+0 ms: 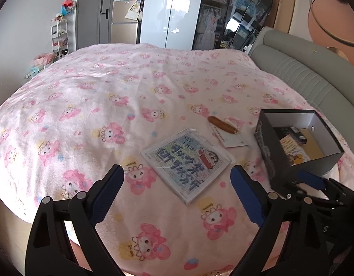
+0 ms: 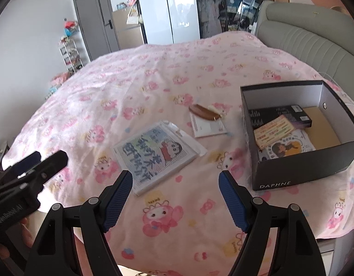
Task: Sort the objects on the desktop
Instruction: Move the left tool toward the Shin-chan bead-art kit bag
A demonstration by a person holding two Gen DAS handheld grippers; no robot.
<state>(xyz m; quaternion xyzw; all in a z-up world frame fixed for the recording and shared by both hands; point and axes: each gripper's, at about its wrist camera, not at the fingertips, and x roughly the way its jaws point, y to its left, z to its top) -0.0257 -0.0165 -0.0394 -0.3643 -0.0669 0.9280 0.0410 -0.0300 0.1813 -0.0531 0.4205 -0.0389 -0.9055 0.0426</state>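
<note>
A flat square packet with a cartoon print [image 1: 185,163] [image 2: 155,155] lies on the pink blanket, just ahead of both grippers. Beyond it a brown wooden comb [image 1: 223,124] [image 2: 204,112] rests on a white card [image 1: 232,138] [image 2: 208,127]. A black DAPHNE shoebox [image 1: 266,147] [image 2: 303,168] stands open at the right and holds several cards and a dark box. My left gripper [image 1: 177,177] is open and empty, as is my right gripper [image 2: 175,179]. The left gripper also shows at the left of the right wrist view [image 2: 41,161].
The pink patterned blanket [image 1: 96,105] [image 2: 135,76] covers a bed. A grey padded headboard [image 1: 303,69] [image 2: 315,39] runs along the right. Wardrobes, a door and a white shelf stand beyond the bed's far edge.
</note>
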